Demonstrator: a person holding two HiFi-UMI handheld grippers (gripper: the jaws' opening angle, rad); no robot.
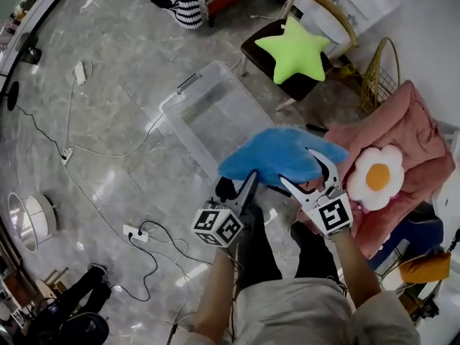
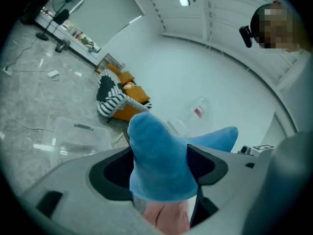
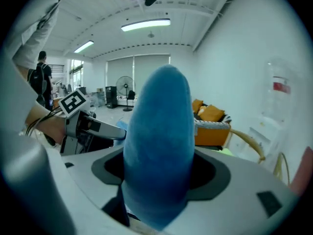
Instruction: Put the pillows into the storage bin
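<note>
A blue plush pillow (image 1: 282, 154) hangs in the air just past the near right corner of the clear storage bin (image 1: 213, 113), which stands empty on the floor. My left gripper (image 1: 246, 185) is shut on one arm of the blue pillow (image 2: 159, 165). My right gripper (image 1: 310, 172) is shut on another arm of the blue pillow (image 3: 157, 151). A green star pillow (image 1: 294, 49) lies on a dark chair behind the bin. A fried-egg pillow (image 1: 376, 177) rests on a pink blanket at the right.
The dark chair (image 1: 260, 46) stands just behind the bin. Cables and a power strip (image 1: 134, 233) run over the marble floor at the left. A round lamp (image 1: 29, 219) is at the far left. The pink blanket (image 1: 402, 135) covers a seat to the right.
</note>
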